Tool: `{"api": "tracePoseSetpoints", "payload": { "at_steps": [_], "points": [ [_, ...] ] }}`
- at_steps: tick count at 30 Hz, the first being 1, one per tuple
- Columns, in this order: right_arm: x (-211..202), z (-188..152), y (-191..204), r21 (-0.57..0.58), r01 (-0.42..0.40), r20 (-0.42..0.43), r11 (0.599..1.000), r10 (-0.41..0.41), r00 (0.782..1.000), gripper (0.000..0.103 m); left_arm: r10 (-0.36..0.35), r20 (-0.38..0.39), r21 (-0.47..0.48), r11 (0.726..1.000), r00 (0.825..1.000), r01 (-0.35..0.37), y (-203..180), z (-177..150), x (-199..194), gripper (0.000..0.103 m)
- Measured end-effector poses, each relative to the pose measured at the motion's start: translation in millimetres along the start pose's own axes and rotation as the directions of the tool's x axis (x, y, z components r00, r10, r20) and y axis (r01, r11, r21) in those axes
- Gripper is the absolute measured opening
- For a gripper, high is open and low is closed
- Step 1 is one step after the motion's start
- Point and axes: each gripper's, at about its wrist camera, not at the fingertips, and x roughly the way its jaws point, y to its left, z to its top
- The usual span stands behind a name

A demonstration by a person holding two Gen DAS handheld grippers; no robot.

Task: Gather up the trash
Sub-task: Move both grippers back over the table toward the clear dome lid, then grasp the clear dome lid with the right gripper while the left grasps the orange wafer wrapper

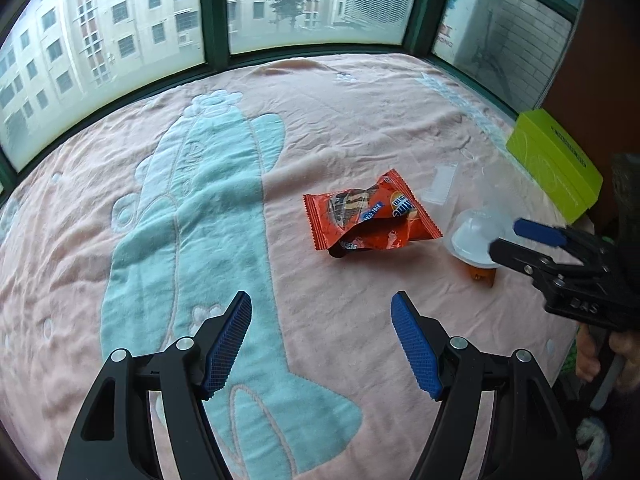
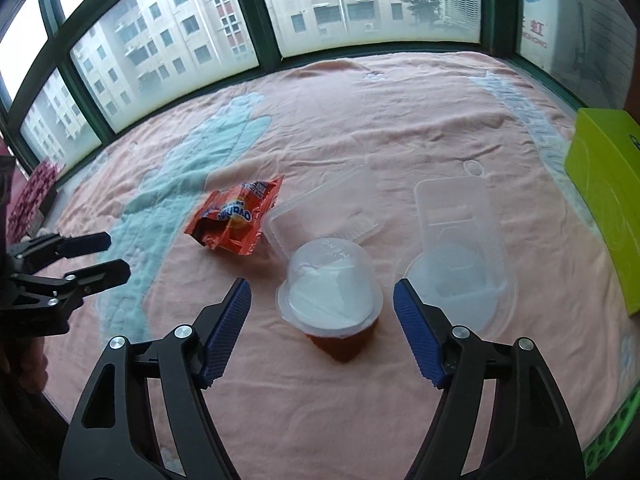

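Four trash items lie uncollected on the pink blanket (image 2: 360, 128): orange snack wrapper (image 2: 236, 216), domed jelly cup (image 2: 330, 292), two clear plastic trays (image 2: 460, 240). Your left gripper (image 1: 320, 344) and right gripper (image 2: 322, 332) are both spread and empty, the right one framing the cup.

A bed (image 2: 320, 400) with a pink blanket (image 2: 360, 120) carries the things. On it lie an orange snack wrapper (image 2: 236, 216), a small plastic cup (image 2: 330, 292) with orange base, two clear plastic trays (image 2: 460, 248) and, at the right edge, a green box (image 2: 608, 200).
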Motion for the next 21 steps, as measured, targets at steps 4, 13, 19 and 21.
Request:
{"api": "tracePoseSetpoints", "payload": {
  "at_steps": [4, 13, 19, 21],
  "points": [
    [12, 3, -1, -0.018, 0.02, -0.021, 1.0, -0.021, 1.0, 0.072, 0.012, -0.011, 0.066, 0.998, 1.0, -0.011, -3, 5, 8, 0.074],
    [19, -1, -1, -0.018, 0.023, -0.039, 1.0, -0.024, 0.999, 0.058, -0.021, -0.045, 0.215, 0.976, 0.999, 0.03, -12, 20, 27, 0.077],
    [-8, -3, -1, -0.006, -0.013, -0.002, 1.0, 0.013, 1.0, 0.057, -0.047, -0.055, 0.35, 0.935, 0.997, 0.063, -26, 34, 37, 0.084],
    [-18, -5, -2, 0.006, -0.024, 0.006, 1.0, 0.023, 1.0, 0.057, -0.069, -0.07, 0.405, 0.91, 0.995, 0.092, -32, 39, 43, 0.085]
  ]
}}
